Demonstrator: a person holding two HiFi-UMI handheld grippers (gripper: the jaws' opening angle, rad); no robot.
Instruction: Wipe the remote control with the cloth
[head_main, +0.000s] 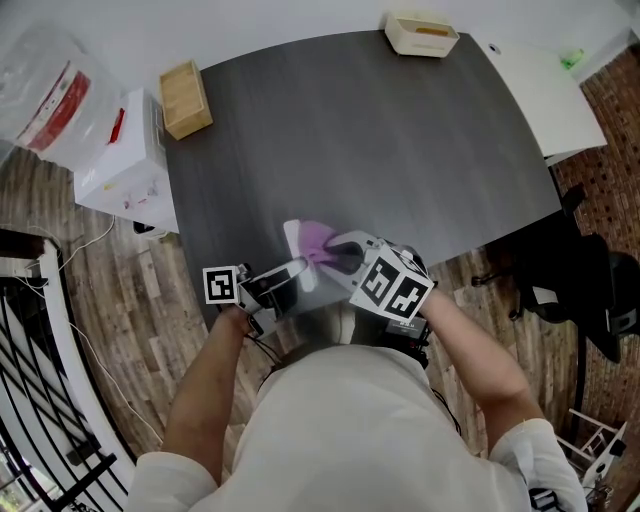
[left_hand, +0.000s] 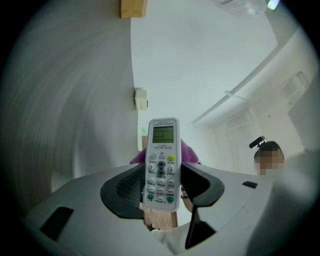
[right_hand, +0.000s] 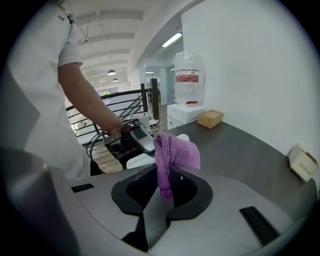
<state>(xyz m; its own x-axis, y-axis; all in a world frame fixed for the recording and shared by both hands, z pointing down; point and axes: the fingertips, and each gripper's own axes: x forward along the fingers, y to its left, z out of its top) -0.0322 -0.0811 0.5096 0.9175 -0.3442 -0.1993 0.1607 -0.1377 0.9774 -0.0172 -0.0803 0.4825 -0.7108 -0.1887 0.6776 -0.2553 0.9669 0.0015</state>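
Note:
A white remote control (left_hand: 161, 162) stands upright between the jaws of my left gripper (left_hand: 161, 189), which is shut on its lower half. Its screen and buttons face the left gripper view. A purple cloth (right_hand: 173, 151) hangs bunched from my right gripper (right_hand: 165, 182), pinched between the pads. In the head view both grippers meet over the table's near edge. There the cloth (head_main: 318, 240) lies against the remote control (head_main: 296, 242), with the left gripper (head_main: 285, 278) on one side and the right gripper (head_main: 345, 254) on the other. The cloth (left_hand: 189, 153) peeks out from behind the remote in the left gripper view.
The dark grey table (head_main: 370, 150) carries a wooden box (head_main: 185, 98) at its far left and a cream tray (head_main: 421, 35) at its far edge. A white carton (head_main: 125, 165) with a plastic bag stands off the left side. A white table (head_main: 545, 90) and a black chair (head_main: 590, 285) are on the right.

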